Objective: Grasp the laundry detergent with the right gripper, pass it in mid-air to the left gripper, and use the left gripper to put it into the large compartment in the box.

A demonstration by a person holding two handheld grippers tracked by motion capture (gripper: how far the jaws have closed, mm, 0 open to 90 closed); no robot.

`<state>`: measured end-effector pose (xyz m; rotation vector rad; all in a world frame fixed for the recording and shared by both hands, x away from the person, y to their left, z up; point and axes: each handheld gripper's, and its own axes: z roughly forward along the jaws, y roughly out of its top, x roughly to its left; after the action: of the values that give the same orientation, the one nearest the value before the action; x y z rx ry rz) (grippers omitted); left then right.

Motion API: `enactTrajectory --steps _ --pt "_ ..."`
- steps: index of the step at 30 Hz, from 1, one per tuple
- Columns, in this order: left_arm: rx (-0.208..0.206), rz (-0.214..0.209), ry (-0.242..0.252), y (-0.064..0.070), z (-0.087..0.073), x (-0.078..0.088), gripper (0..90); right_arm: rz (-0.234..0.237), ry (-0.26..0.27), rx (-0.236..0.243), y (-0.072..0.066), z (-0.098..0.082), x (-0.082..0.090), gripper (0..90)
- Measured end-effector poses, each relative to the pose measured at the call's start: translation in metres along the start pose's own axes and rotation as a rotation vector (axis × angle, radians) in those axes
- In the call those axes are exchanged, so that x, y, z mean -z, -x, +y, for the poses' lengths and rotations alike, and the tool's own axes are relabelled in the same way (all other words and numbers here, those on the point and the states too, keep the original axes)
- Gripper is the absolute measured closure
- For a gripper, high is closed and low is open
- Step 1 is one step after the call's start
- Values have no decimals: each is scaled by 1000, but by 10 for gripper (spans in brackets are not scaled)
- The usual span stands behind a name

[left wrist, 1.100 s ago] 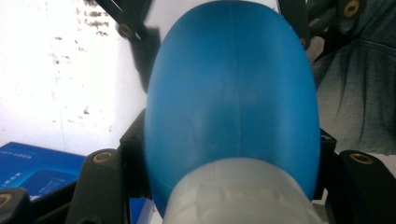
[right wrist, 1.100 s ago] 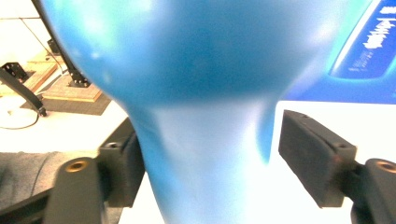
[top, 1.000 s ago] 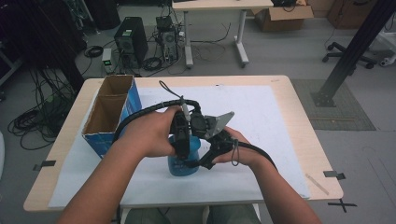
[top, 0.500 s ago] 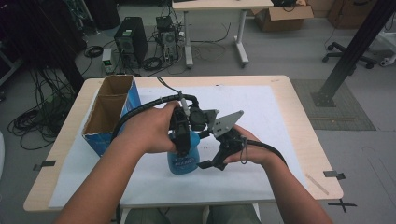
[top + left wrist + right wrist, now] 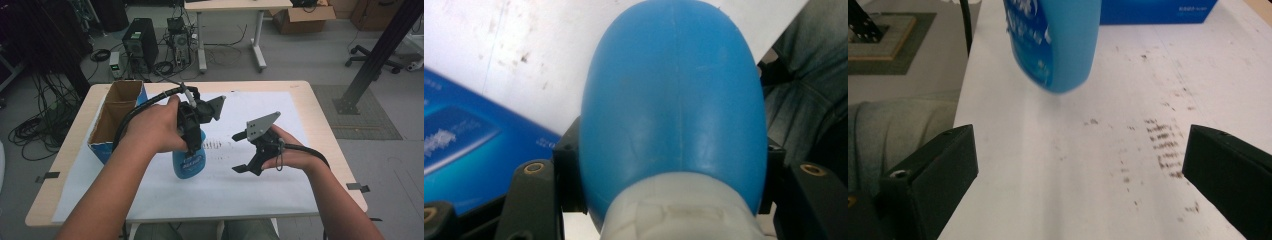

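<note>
The blue bottle [image 5: 189,161] is clamped by the left claw [image 5: 192,142] alone, the right claw [image 5: 241,152] having just been spread empty, so a slip could be risked.

A blue bottle [image 5: 674,100] with a rounded body sits between the two black jaws of the left claw [image 5: 669,185], which press against its sides low in the frame, just above a whitish collar [image 5: 679,215] at its neck. Behind it lies the white sheet covering the desk [image 5: 524,50], marked with small dark specks. A blue box [image 5: 469,145] with pale print lies at the left, and grey cloth [image 5: 804,100] shows at the right edge.
</note>
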<state>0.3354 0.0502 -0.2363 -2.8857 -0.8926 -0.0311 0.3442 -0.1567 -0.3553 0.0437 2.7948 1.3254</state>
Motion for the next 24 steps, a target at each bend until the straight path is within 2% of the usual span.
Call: enactTrajectory --steps 12,14,18,24 --pt "314 -53 47 -33 -9 33 386 -44 -84 5 3 -8 23 18" --pt "363 -58 38 -41 -11 37 386 -49 -100 6 3 -8 26 19" --pt "449 -48 23 -57 -17 50 386 -63 -127 10 4 -9 31 21" --pt "564 -48 33 -77 -31 77 386 -74 -150 20 5 -10 37 22"
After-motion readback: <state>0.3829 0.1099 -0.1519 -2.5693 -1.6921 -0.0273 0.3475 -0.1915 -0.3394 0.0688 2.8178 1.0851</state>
